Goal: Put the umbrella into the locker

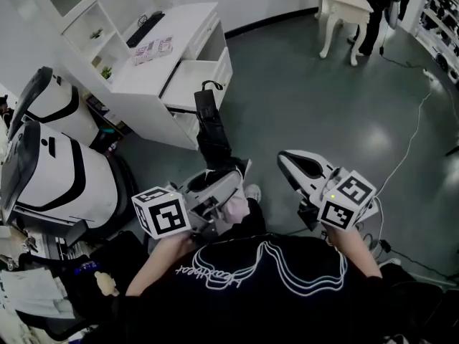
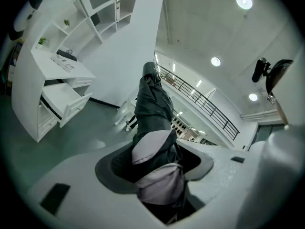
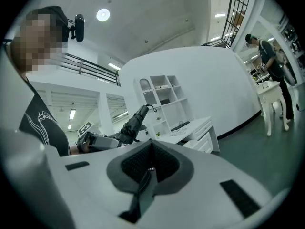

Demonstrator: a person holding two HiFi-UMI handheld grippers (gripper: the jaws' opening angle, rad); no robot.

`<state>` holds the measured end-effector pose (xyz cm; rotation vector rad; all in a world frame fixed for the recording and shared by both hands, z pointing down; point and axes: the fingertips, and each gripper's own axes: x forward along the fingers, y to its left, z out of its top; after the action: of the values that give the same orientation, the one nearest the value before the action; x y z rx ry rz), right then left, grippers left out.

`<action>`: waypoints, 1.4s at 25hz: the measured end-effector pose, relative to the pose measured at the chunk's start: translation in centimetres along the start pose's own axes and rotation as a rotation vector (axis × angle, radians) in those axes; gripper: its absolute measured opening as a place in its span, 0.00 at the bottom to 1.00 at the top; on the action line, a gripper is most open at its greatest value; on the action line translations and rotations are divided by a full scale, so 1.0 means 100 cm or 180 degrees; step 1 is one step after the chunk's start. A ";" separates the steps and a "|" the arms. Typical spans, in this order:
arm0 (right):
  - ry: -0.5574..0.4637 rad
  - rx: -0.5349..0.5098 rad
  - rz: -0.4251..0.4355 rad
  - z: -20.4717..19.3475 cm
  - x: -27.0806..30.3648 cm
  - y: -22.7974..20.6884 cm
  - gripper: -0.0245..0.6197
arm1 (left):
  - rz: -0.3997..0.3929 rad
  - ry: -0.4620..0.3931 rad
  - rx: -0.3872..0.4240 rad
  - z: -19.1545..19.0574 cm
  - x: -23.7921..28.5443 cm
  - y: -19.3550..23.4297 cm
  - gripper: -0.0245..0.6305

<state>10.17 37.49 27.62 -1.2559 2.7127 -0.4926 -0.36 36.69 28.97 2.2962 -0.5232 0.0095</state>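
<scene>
Umbrella (image 1: 213,138), folded, sits clamped in the left tool (image 1: 216,186), pointing toward the white surface (image 1: 190,20). The right tool (image 1: 303,165) seems closed on nothing.

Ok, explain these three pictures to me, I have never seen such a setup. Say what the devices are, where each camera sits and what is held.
No robot here: a person holds a tool in each hand. The head view comes from a camera on the person's head, looking down; the other two come from cameras riding on each tool, looking along its jaws. The left hand-held gripper is clamped on a folded dark umbrella, which points toward a white desk with an open drawer. A dark keyboard-like thing lies on the desk top. The right hand-held gripper is shut and holds nothing. The patterned cube on each is part of the gripper.
</scene>
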 end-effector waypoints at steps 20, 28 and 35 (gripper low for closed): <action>0.0076 0.0099 0.0004 0.004 0.099 -0.068 0.04 | 0.0241 -0.0122 -0.0103 0.062 0.014 0.104 0.38; 0.0323 0.0290 -0.0104 0.001 0.175 -0.128 0.04 | 0.0314 -0.0149 -0.0339 0.120 0.035 0.180 0.38; 0.0482 0.0468 -0.0150 0.012 0.267 -0.196 0.04 | 0.0406 0.0012 -0.0474 0.189 0.073 0.266 0.38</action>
<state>7.24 5.11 34.04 -1.2952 2.7121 -0.8080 -6.38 4.44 35.14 2.1148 -0.6461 0.0359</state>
